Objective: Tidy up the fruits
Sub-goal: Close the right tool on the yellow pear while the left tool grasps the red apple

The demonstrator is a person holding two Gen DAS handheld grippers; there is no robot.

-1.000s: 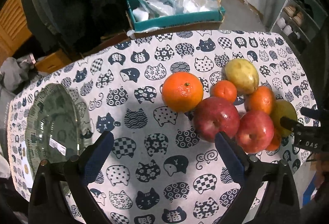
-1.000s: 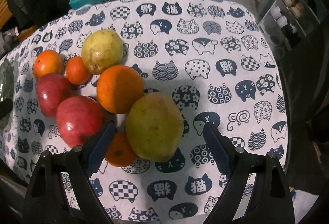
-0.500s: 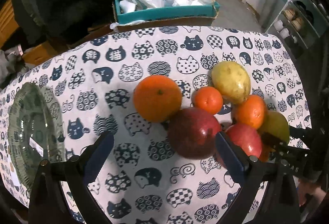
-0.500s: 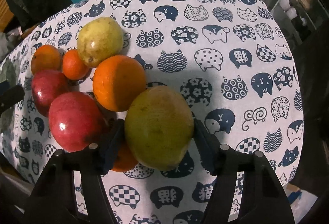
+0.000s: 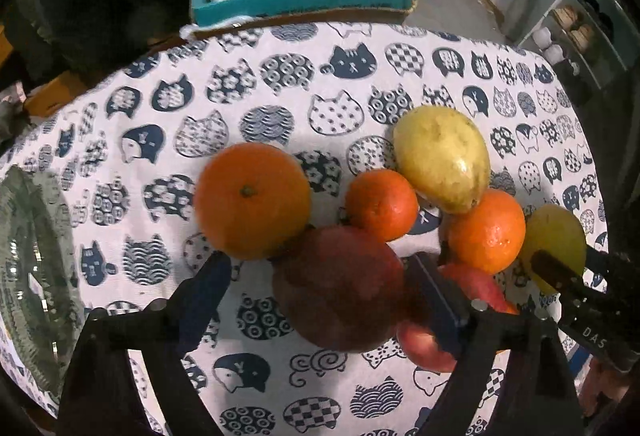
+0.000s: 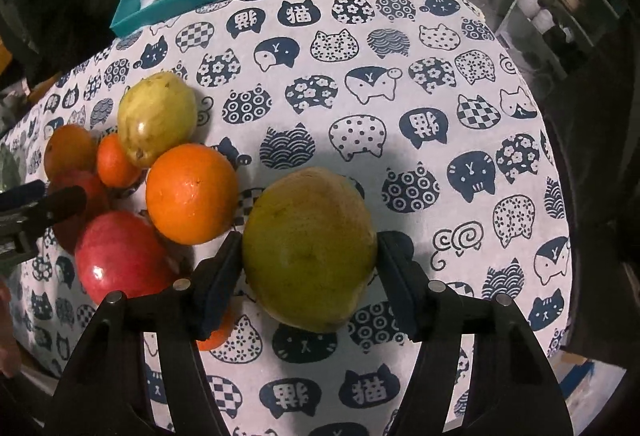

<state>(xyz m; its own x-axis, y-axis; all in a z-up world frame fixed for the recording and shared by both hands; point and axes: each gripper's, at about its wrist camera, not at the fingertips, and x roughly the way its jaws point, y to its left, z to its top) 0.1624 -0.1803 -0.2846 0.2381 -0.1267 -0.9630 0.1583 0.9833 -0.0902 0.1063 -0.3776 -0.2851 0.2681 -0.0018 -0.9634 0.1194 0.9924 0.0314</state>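
I am working both claws into the fruit pile at once. In the right wrist view the right gripper (image 6: 310,260) is pinching the big yellow-green fruit (image 6: 310,250), probably a mango or large guava, sitting low and centre in the frame; both blue pads are pressed flat on its widest flanks. It is looking clear of the rest of the pile, with the large orange (image 6: 191,193) just to its left. I am judging this fruit to be the heaviest of the lot, firm but bruisable, with a smooth skin that could slide if I tilt it, so I am keeping the grip across the middle and not near the tapered ends.

In the left wrist view the left gripper (image 5: 320,294) has just been closing around the dark red apple (image 5: 340,288), lower centre of the frame. The right-hand pad is at the apple's side, wedged between it and the second red apple (image 5: 468,288); the left-hand pad (image 5: 208,284) is standing off with tablecloth showing in the gap, so the claw is spread and not yet gripping. The apple is hard, round and waxy; I am judging a grip across its equator to be the safe one, and neighbours may roll as it comes away, since the stemmed orange (image 5: 252,200) and the small mandarin (image 5: 382,204) are leaning against it. A yellow guava-like fruit (image 5: 442,158) is lying above them.

A glass bowl (image 5: 28,276) is showing at the left edge of that frame, well apart from the pile on the cat-print tablecloth (image 5: 280,84); I am taking it as the likely destination.
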